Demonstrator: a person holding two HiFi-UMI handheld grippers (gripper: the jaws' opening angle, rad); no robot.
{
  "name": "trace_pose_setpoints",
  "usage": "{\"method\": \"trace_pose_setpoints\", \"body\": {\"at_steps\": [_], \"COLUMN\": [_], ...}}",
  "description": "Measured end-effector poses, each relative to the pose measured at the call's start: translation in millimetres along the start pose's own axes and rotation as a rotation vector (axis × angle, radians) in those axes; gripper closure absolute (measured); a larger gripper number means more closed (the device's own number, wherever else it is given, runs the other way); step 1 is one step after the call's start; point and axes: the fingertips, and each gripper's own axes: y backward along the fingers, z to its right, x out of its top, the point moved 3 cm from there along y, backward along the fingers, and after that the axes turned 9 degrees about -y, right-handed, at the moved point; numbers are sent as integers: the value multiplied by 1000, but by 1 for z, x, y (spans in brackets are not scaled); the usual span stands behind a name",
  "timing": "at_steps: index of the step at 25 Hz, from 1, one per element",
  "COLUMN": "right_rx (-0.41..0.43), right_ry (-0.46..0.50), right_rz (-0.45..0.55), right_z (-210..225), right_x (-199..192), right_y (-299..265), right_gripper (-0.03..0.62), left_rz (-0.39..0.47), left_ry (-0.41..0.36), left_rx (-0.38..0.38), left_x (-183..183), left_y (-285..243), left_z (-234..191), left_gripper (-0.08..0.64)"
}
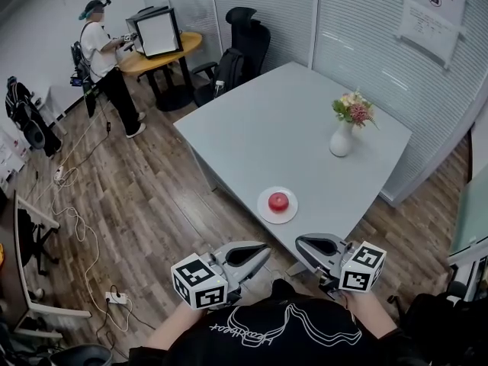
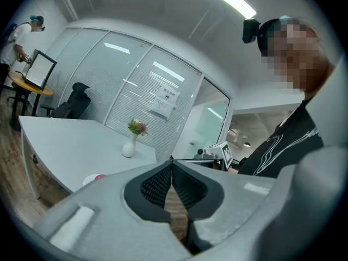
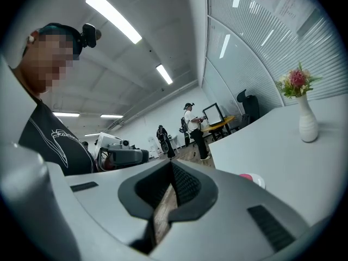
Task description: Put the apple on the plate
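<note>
A red apple (image 1: 278,200) lies on a white plate (image 1: 263,206) near the front corner of the grey table (image 1: 252,136). Both grippers hang close to the person's body, off the table and below that corner, with their tips turned toward each other. My left gripper (image 1: 266,252) is shut and holds nothing; its jaws meet in the left gripper view (image 2: 172,161). My right gripper (image 1: 300,242) is shut too, with nothing between its jaws (image 3: 172,162). The plate (image 3: 256,182) and a sliver of apple (image 3: 246,176) peek over the right jaw.
A white vase of flowers (image 1: 341,139) stands at the table's right side. A black office chair (image 1: 244,44) sits behind the table. A person (image 1: 103,52) works at a round wooden desk far left. Cables and a power strip (image 1: 114,297) lie on the wood floor.
</note>
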Motion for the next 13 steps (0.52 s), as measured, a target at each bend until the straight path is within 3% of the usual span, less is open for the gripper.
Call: {"method": "trace_pose_setpoints", "body": {"at_steps": [13], "right_rx": [22], "right_ry": [-6], "right_rz": [-11], "right_z": [5], "right_x": [0], "right_y": [-8], "right_gripper": [584], "left_rz": [0], "left_ry": [16], "left_rx": [46], "left_x": [-3], "left_y": [3], "left_z": [-8], "left_gripper": [545]}}
